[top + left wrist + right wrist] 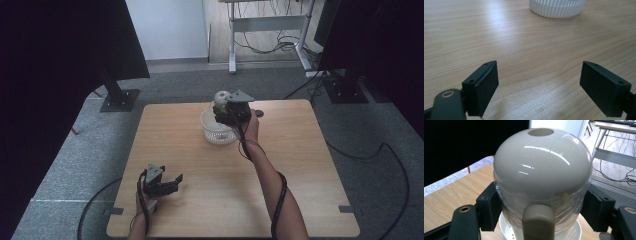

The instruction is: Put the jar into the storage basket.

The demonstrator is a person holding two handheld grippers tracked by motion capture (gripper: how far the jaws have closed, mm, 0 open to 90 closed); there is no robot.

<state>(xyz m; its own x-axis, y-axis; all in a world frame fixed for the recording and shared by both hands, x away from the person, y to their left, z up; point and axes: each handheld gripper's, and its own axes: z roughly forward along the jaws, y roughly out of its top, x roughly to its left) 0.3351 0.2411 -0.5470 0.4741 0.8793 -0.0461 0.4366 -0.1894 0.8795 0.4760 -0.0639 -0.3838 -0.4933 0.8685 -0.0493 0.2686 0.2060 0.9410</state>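
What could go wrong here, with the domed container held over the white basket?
The right gripper clamps the domed container on its clear wrapped sides; that glossy, rounded surface may slip from the grip. It hangs above the white basket, so a drop could knock the light-looking basket aside or tip it. The left gripper rests open near the table's front edge, too far off to steady the basket.

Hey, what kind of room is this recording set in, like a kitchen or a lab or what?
Most likely a lab or office workroom, not a kitchen. A bare wooden table stands on grey carpet, a metal-framed desk with loose cables under it stands behind, and black stands flank the table.
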